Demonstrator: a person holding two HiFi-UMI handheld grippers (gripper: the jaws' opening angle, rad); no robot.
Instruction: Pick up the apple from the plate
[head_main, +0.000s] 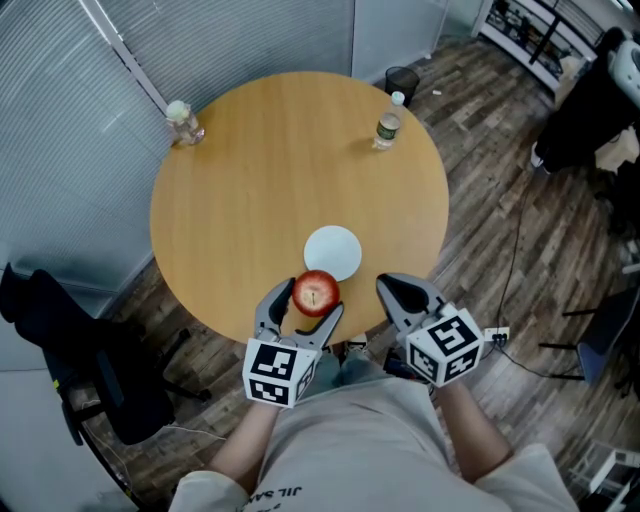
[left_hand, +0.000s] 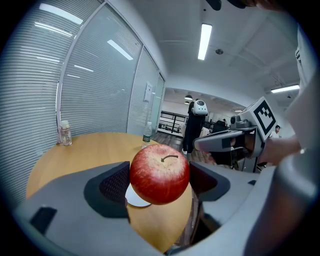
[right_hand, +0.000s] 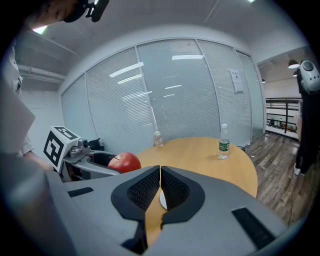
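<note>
A red apple (head_main: 316, 292) (left_hand: 160, 174) (right_hand: 125, 162) is clamped between the jaws of my left gripper (head_main: 308, 303) (left_hand: 159, 181), lifted above the near edge of the round wooden table (head_main: 260, 170). The small white plate (head_main: 333, 252) (left_hand: 138, 198) (right_hand: 163, 200) lies bare on the table just beyond the apple. My right gripper (head_main: 398, 291) (right_hand: 160, 186) hovers to the right of the apple at the table's near edge, its jaws pressed together with nothing between them.
A water bottle with a green label (head_main: 387, 124) (right_hand: 224, 142) (left_hand: 147, 133) stands at the table's far right. A small clear bottle (head_main: 184, 123) (left_hand: 65, 133) (right_hand: 158, 139) stands at the far left. A black chair (head_main: 95, 370) is at the left, glass walls with blinds behind.
</note>
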